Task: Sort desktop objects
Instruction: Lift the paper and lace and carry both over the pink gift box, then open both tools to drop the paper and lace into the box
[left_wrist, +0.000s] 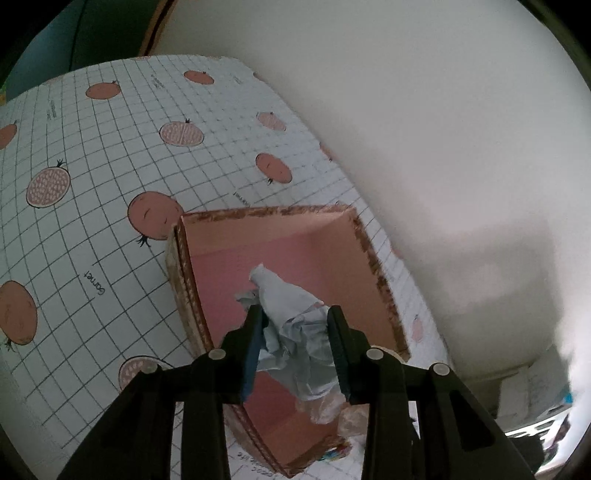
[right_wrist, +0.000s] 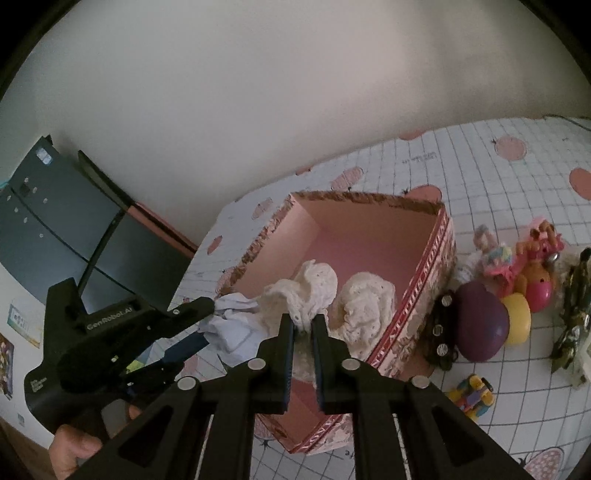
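Between the left gripper's (left_wrist: 297, 325) matt black plastic fingers sits crumpled pale-blue cloth (left_wrist: 295, 332), soft and creased. The right gripper (right_wrist: 303, 326) pinches knitted cream lace (right_wrist: 314, 288), rough-textured. Beyond both, the cardboard box (right_wrist: 417, 295) shows smooth matt pink lining. Beside it, glossy plastic eggs (right_wrist: 480, 321).

Dim, pinkish indoor light; soft focus, fisheye bending with dark corners, and a faint wall (left_wrist: 443, 147) shadow.

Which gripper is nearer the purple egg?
Right. The right gripper, shut on white lace cloth over the pink box, is closer to the purple egg; the left gripper is beyond the box's far side.
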